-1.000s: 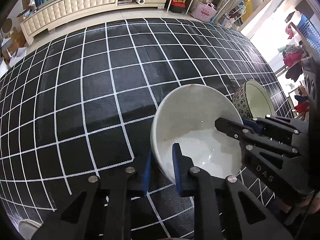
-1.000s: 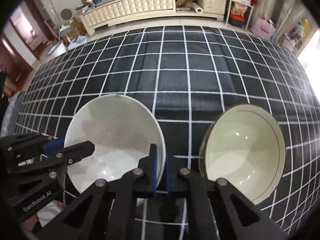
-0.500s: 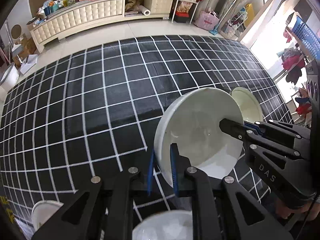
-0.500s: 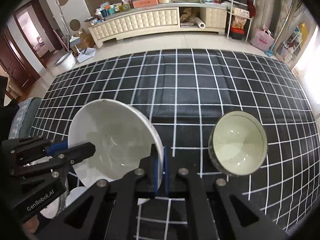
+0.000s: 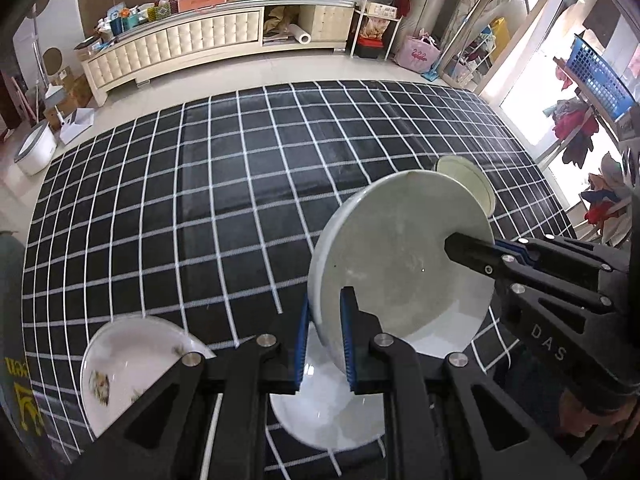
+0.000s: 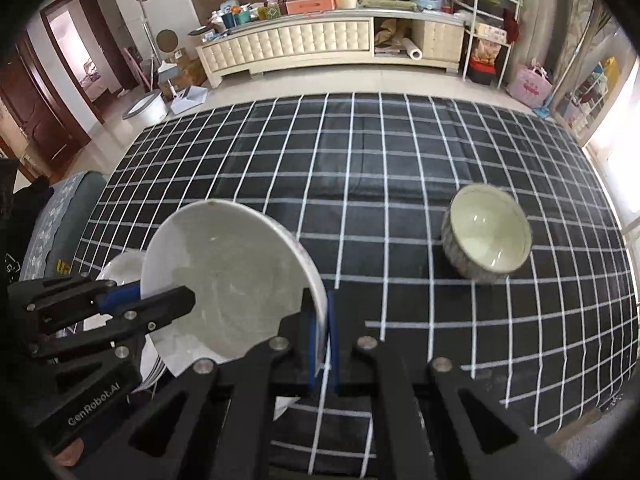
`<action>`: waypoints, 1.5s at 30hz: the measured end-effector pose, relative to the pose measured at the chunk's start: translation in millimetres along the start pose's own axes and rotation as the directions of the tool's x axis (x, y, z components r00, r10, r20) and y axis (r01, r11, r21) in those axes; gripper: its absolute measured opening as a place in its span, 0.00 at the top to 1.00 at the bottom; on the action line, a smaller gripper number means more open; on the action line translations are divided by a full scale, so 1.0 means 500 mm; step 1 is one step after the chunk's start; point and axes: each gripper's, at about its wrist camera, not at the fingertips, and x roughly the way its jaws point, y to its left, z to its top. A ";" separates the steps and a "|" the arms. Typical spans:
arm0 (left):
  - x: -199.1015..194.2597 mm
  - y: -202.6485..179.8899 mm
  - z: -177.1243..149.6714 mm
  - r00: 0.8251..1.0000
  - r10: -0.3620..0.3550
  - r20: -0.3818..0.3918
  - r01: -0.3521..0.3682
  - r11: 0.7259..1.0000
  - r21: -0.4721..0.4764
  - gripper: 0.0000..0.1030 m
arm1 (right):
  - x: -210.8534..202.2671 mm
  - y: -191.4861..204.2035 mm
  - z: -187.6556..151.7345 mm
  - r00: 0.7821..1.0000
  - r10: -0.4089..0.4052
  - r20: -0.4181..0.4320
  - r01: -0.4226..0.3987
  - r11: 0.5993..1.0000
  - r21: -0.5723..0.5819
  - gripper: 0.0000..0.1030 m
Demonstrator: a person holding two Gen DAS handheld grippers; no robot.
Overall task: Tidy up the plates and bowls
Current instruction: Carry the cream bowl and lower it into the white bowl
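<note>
Your left claw (image 5: 325, 334) and right claw (image 6: 323, 338) each clamp the white bowl's (image 5: 400, 264) rim above the checked bench (image 5: 224, 184).

Black grid tablecloth (image 5: 224, 208), cream tufted sideboard (image 6: 304, 46), pink bag (image 5: 418, 57), blue basket (image 5: 598, 78)

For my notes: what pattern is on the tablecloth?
Black with a white grid, clearest in the right wrist view.

Surface: black cloth (image 6: 360, 184) with white grid. Patterned bowl (image 6: 486, 244) rests on it at 3 o'clock; stacked white plates (image 6: 120, 268) at 9 o'clock; soiled plate (image 5: 132, 360) at 8 o'clock.
</note>
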 end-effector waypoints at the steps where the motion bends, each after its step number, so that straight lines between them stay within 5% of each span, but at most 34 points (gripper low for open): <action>1: -0.001 0.000 -0.009 1.000 0.002 -0.003 -0.002 1.000 -0.002 0.87 | -0.001 0.000 -0.006 1.000 0.003 -0.005 -0.003 1.000 0.001 0.92; 18: 0.006 0.046 -0.145 0.996 0.004 -0.084 -0.008 0.999 -0.040 0.87 | 0.043 0.063 -0.095 0.993 0.000 -0.114 0.000 1.000 0.004 0.92; 45: 0.039 0.058 -0.150 0.995 0.055 -0.086 -0.055 0.998 0.000 0.87 | 0.081 0.072 -0.094 0.987 -0.060 -0.150 0.058 0.998 -0.018 0.89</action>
